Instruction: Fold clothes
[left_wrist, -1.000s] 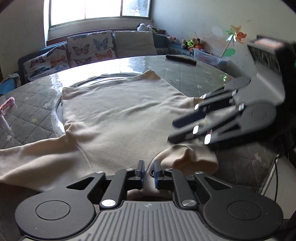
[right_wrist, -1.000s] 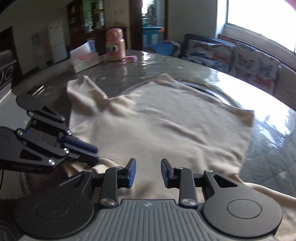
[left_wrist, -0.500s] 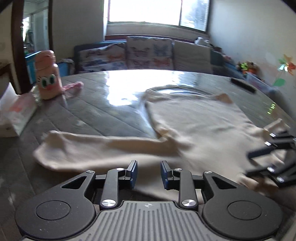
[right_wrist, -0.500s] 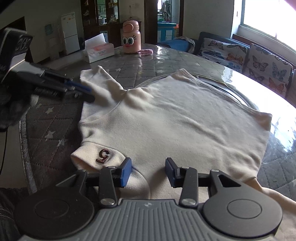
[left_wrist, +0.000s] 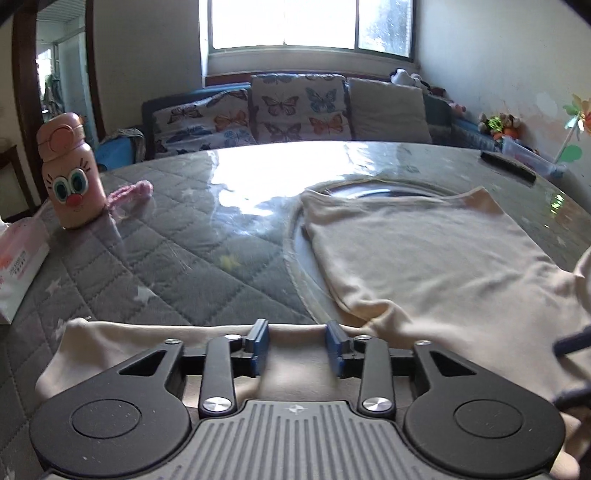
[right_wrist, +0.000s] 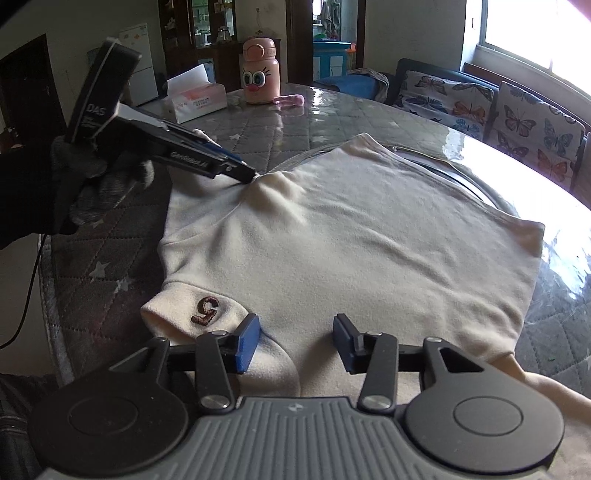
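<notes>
A cream long-sleeved sweater lies flat on the round table, its collar with a brown "5" nearest the right wrist camera. My left gripper is open, its jaws astride the left sleeve near the shoulder. In the right wrist view it touches the cloth at the sleeve seam. My right gripper is open and empty, just above the cloth beside the collar. The sweater body spreads to the right in the left wrist view.
A pink cartoon bottle and a tissue box stand on the quilted table cover at the left. A pink strap lies by the bottle. A dark remote lies at the far right. A sofa with butterfly cushions stands behind.
My left gripper let go of the collar, opened, and swung left to the sleeve, where it now straddles the cloth. My right gripper opened wider and held near the collar.
</notes>
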